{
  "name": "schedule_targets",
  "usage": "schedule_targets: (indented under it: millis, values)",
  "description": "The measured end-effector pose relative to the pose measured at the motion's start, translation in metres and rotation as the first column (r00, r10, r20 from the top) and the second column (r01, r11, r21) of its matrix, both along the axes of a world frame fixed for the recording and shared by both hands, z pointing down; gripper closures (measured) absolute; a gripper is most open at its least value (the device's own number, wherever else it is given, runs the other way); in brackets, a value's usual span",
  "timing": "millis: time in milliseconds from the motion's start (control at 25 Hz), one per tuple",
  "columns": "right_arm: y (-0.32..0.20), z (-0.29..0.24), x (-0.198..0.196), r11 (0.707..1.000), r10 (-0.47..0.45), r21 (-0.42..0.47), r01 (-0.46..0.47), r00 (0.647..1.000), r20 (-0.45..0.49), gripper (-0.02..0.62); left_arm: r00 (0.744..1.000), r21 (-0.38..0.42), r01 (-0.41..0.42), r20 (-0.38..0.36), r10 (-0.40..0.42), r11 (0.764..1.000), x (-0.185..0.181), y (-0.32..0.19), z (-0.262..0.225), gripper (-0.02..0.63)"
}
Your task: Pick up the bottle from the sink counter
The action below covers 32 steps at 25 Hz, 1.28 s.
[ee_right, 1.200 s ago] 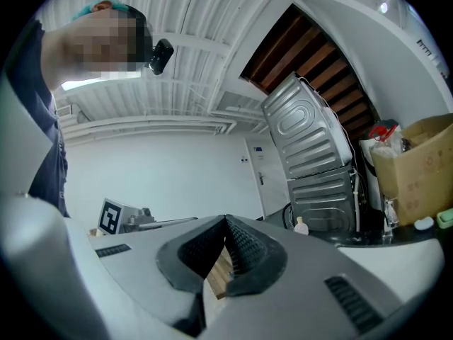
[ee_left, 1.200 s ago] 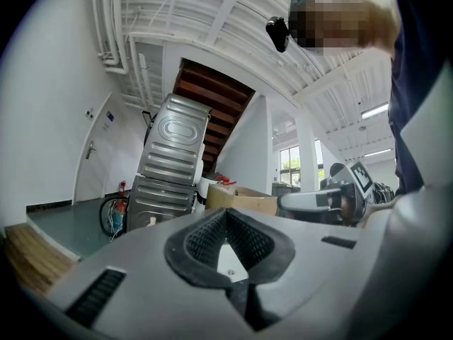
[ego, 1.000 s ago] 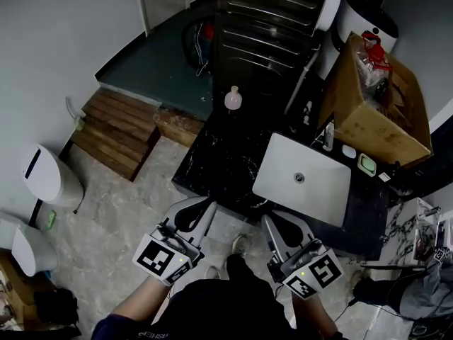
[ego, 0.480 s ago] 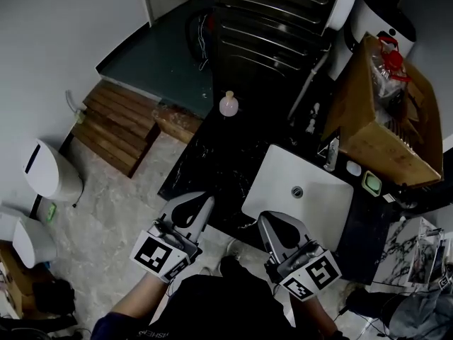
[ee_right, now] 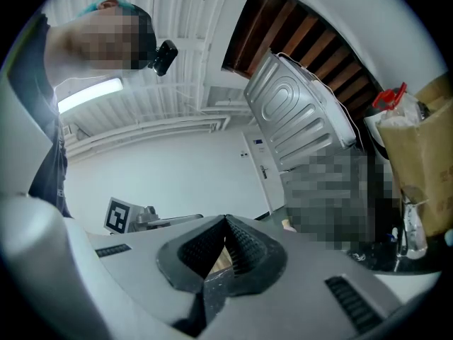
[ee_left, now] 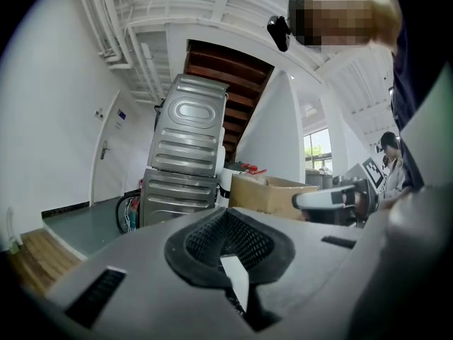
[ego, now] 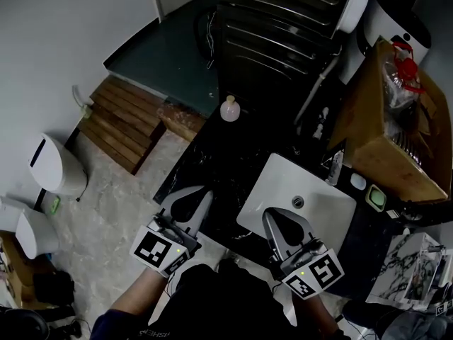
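Note:
A small pale pink bottle (ego: 230,110) with a round cap stands upright at the far left corner of the black marble sink counter (ego: 205,165). My left gripper (ego: 190,194) is shut and empty, its tips over the counter's near edge, well short of the bottle. Also shut and empty, my right gripper (ego: 280,213) reaches over the front rim of the white basin (ego: 322,218). In the left gripper view the left gripper (ee_left: 228,218) points level at the stacked appliances, and the bottle is hidden. The right gripper (ee_right: 225,222) shows closed pads in the right gripper view.
Stacked metal appliances (ego: 283,27) rise behind the counter. A big cardboard box (ego: 396,133) sits on its right end, with a tap (ego: 334,165) and a green soap dish (ego: 376,198) beside the basin. A wooden step (ego: 127,122) and white bins (ego: 56,165) are on the floor at left.
Both grippers have come forward from in front of the counter to over its near edge and the basin's rim. The bottle has not moved.

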State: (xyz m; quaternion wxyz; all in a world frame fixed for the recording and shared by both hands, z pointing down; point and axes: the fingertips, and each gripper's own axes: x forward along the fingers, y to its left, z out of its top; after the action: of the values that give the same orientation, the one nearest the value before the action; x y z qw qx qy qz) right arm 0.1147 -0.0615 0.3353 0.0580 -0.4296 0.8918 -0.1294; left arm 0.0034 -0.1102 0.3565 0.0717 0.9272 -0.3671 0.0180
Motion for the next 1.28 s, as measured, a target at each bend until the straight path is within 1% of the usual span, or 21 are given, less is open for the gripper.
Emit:
schedule_targets:
  millis: [80,240,440,560,720,960,1120,1200,1280]
  values:
    - [-0.004,0.001,0.003,1.0,-0.002,0.0,0.002,1.0,0.001,0.577,1.0,-0.011,-0.002,0.021,0.002,1.0,0.001,-0.004,0.007,0.6]
    - [-0.012,0.002,0.006,1.0,-0.006,-0.005,0.006,1.0,-0.007,0.577,1.0,0.012,0.011,-0.003,-0.011,1.0,0.007,-0.022,0.002,0.6]
    - [-0.024,0.003,0.01,1.0,0.009,-0.006,-0.009,1.0,-0.013,0.577,1.0,0.016,-0.004,0.008,0.004,1.0,0.01,-0.048,0.007,0.6]
    - [-0.033,0.009,0.012,0.999,0.029,-0.022,-0.03,1.0,-0.012,0.577,0.999,0.021,-0.028,0.024,0.028,0.999,0.011,-0.068,0.015,0.6]
    - [-0.047,0.017,0.008,0.997,0.061,-0.039,-0.061,0.998,-0.008,0.577,0.998,-0.004,-0.054,0.045,0.055,0.999,0.011,-0.098,0.027,0.6]
    - [-0.064,0.03,-0.001,0.991,0.115,-0.063,-0.115,0.993,0.009,0.577,0.991,-0.007,-0.119,0.062,0.119,0.993,0.017,-0.141,0.048,0.6]
    - [-0.08,0.026,-0.01,0.989,0.138,-0.068,-0.135,0.989,0.051,0.577,0.989,0.013,-0.135,0.066,0.133,0.991,0.02,-0.17,0.06,0.598]
    - [-0.084,0.031,-0.009,0.985,0.153,-0.081,-0.149,0.987,0.041,0.577,0.987,0.015,-0.145,0.074,0.144,0.989,0.023,-0.181,0.066,0.598]
    - [-0.084,0.043,-0.005,0.981,0.168,-0.104,-0.167,0.986,-0.001,0.577,0.985,0.014,-0.155,0.079,0.153,0.988,0.025,-0.192,0.071,0.598]
